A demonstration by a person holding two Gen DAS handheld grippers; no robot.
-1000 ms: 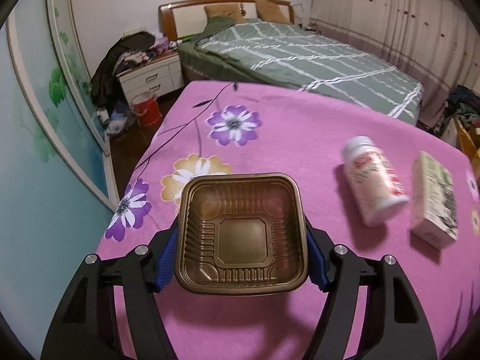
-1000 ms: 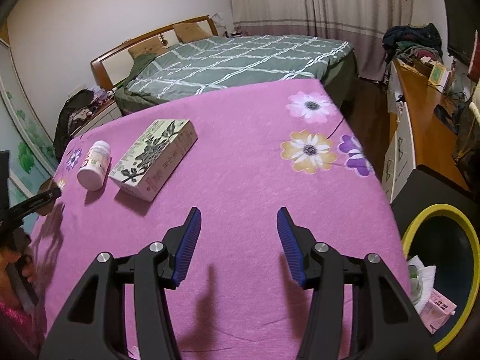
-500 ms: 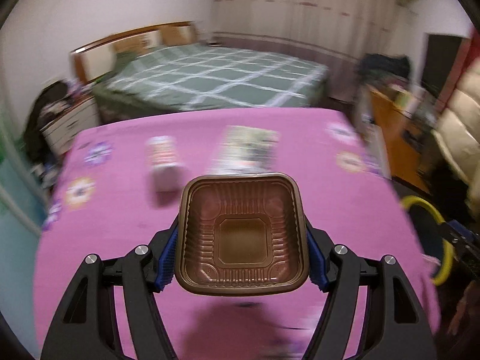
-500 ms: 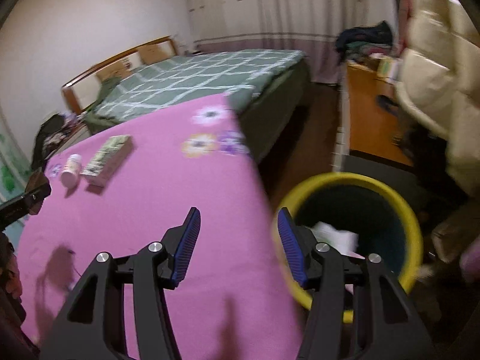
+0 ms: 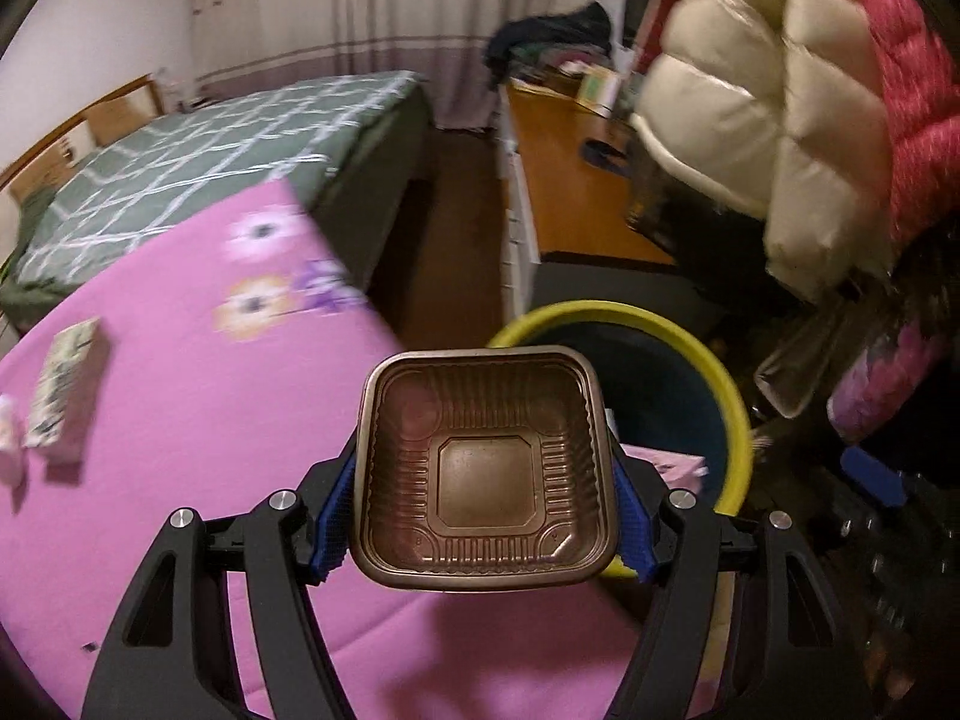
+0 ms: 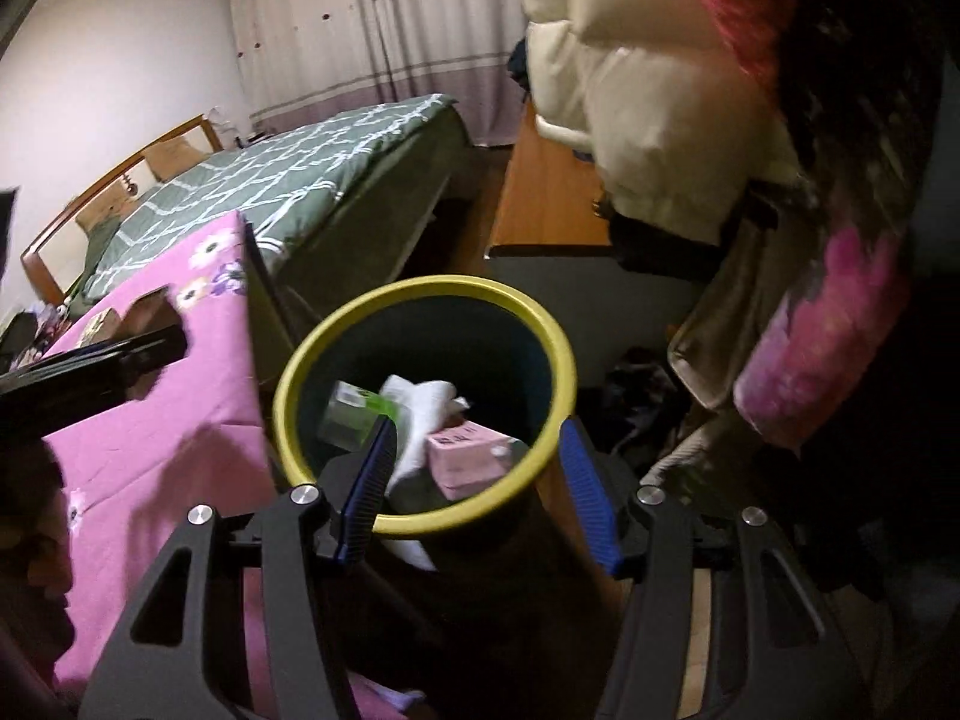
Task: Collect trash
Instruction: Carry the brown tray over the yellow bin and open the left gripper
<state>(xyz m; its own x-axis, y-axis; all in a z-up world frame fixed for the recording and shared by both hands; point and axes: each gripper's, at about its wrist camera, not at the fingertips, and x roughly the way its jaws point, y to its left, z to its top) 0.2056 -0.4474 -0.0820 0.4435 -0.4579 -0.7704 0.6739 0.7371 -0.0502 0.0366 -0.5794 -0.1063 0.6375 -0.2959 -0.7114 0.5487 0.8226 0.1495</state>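
My left gripper (image 5: 483,501) is shut on a brown square plastic tray (image 5: 486,468) and holds it in the air over the right edge of the pink flowered table (image 5: 168,420), just short of the yellow-rimmed dark bin (image 5: 729,396). My right gripper (image 6: 477,486) is open and empty, held over the near rim of the same bin (image 6: 336,339). The bin holds a pink box (image 6: 471,450), white tissue (image 6: 423,405) and a green-labelled clear pack (image 6: 351,411). A patterned box (image 5: 63,384) and a white bottle (image 5: 9,444) lie on the table at the far left.
A green checked bed (image 5: 198,156) stands behind the table. A wooden desk (image 5: 570,192) is to the right of it. White and pink padded coats (image 5: 780,108) hang close on the right, above the bin. Dark clutter lies on the floor at the right.
Both grippers have swung right, from over the table toward the bin. The tray has stayed in my left gripper. The right gripper now hangs over the bin's rim.
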